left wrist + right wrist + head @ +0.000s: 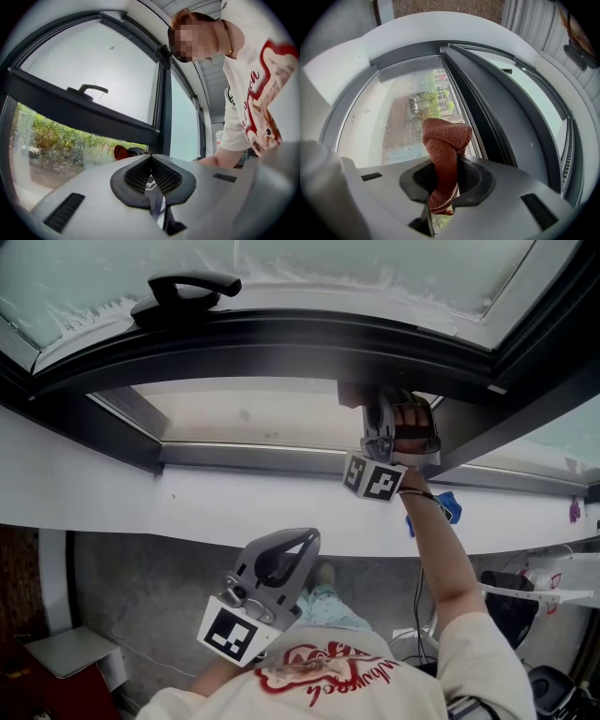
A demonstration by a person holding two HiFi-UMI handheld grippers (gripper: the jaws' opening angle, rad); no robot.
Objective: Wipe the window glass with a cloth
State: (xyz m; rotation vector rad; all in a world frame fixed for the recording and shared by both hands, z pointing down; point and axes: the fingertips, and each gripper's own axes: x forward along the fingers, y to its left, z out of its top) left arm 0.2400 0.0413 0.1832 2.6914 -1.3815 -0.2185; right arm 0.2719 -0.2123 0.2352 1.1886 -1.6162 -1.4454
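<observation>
Cloth [444, 145], red and bunched, is clamped in the right tongs [443, 174], close to the rain-spotted window glass [393, 117]. Left tongs [151, 161] are closed on nothing, low and well apart from it.

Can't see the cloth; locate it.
In the right gripper view, the red cloth is clamped by the right gripper, before the window glass, left of the dark frame.

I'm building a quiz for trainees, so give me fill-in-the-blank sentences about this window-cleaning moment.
The right hand-held gripper is shut on a red ____.
The left hand-held gripper is shut and holds ____.
The window handle is coloured ____.
Missing words: cloth; nothing; black.
</observation>
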